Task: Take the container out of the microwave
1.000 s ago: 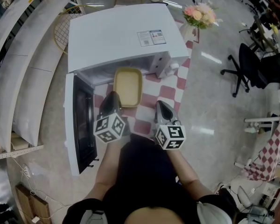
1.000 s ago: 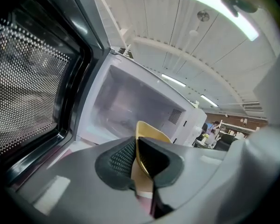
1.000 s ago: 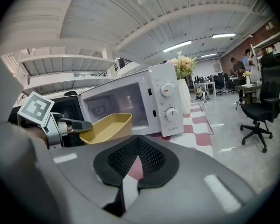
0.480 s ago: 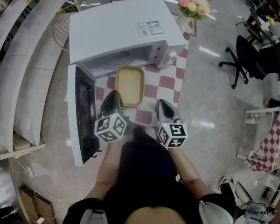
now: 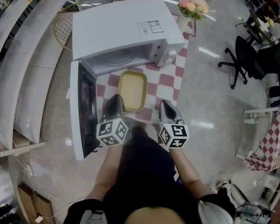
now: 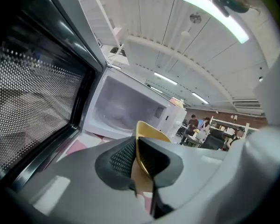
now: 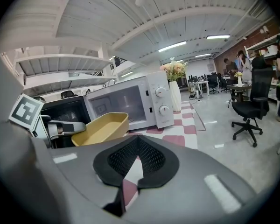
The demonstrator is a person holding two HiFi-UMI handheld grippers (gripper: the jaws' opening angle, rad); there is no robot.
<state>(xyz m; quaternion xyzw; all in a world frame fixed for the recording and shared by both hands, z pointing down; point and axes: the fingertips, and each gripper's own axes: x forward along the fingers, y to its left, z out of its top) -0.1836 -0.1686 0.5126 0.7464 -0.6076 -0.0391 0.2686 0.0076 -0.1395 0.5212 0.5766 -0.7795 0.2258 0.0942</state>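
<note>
**A:** Where's the container point(image 5: 132, 90)?

**B:** Out of the microwave point(image 5: 121, 29), just in front of its open mouth, over the checked cloth point(image 5: 167, 82). My left gripper point(image 5: 116, 100) is pinched narrow on the rim at the end farthest from the microwave.

**A:** And your other one?

**B:** The right gripper point(image 5: 164, 103) has its jaws closed on nothing. It hangs near the container, on the side away from the microwave's door point(image 5: 81, 111), and doesn't touch it.

**A:** What worries you from here?

**B:** One small pinch on a thin rim carries the whole thing. If my wrist tips, I'd expect the container to pivot about the pads and droop at the microwave end, or slide free. That end also sits close to the microwave's sill, so lowering too soon could catch it there. The door stands open right beside my left gripper, and a swing that way would knock it.

**A:** Anything you can't make out?

**B:** I can't tell whether the base rests on the cloth or hangs just above it; no view settles that. In the head view my grippers cover the end farthest from the microwave. The left gripper view gives only a sliver of yellow rim between the pads. The inside looks empty from the right gripper view, though the wall hides part of the bottom.
</note>
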